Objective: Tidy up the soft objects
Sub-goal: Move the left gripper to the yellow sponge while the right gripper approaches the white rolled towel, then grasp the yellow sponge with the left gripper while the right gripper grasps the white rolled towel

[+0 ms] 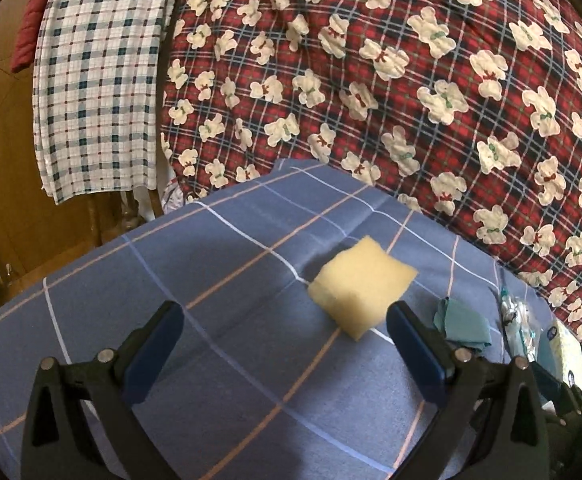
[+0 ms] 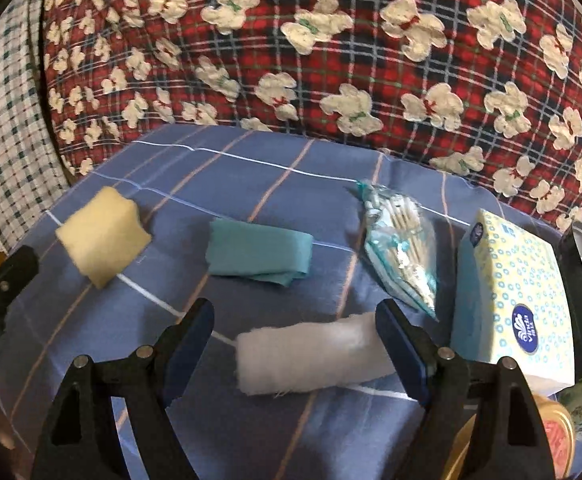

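Note:
A yellow sponge (image 1: 361, 286) lies on the blue checked cloth (image 1: 219, 264); it also shows in the right wrist view (image 2: 101, 236). My left gripper (image 1: 285, 322) is open and empty, just short of the sponge, whose near corner is by the right finger. A folded teal cloth (image 2: 257, 254) lies mid-table, also in the left wrist view (image 1: 463, 326). A white cotton roll (image 2: 311, 354) lies between the fingers of my right gripper (image 2: 295, 320), which is open. A bag of cotton swabs (image 2: 401, 246) and a tissue pack (image 2: 513, 296) lie to the right.
A red plaid quilt with white bears (image 1: 391, 72) rises behind the cloth. A blue-white checked fabric (image 1: 99, 80) hangs at the left over wooden furniture. A round tin (image 2: 559, 436) and a dark object sit at the right edge.

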Tool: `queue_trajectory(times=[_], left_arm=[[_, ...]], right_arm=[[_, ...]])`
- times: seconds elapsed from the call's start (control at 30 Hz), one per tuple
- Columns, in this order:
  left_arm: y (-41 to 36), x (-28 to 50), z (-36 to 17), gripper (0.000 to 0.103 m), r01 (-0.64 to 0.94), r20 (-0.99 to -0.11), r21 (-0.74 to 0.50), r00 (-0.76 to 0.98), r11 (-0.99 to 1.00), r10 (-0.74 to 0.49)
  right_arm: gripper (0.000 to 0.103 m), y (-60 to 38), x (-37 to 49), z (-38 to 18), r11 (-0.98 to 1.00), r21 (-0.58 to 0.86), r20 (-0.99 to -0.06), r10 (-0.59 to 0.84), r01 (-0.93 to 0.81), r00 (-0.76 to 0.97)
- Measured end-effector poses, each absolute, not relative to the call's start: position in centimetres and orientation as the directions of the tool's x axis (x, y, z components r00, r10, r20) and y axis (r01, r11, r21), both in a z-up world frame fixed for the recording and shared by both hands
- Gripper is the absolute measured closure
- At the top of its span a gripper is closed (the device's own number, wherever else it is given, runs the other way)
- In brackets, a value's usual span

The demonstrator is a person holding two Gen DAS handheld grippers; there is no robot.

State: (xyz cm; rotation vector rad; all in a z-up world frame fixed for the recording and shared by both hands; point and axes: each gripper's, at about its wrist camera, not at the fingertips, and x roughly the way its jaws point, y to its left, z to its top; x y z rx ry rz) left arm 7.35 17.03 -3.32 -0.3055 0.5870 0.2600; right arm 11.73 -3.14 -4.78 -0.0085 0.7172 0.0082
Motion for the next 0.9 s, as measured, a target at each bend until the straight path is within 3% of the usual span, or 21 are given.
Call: queue_trajectory(times=[0.23, 0.57, 0.9], left_arm=[[16.9, 7.4, -3.3, 0.000, -0.326, -0.578, -0.205, 0.801, 0.923, 0.155], [17.0, 7.4, -3.3, 0.000, -0.334, -0.588, -0.212, 0.794, 0.918, 0.153], [16.9, 8.6, -4.2, 0.000, -0.316, -0.638, -0.201, 0.760, 0.927, 0.120]], right_arm=[[0.018, -5.0, 13.1, -6.2, 0.996, 0.083, -0.730, 0.048, 0.020, 0.682], [0.023, -5.0, 12.5, -5.9, 0.990, 0.139, -0.700, 0.112, -0.019, 0.705], [0.023, -5.1, 7.9, -3.4, 0.982, 0.166, -0.514, 0.164, -0.090, 0.842]])
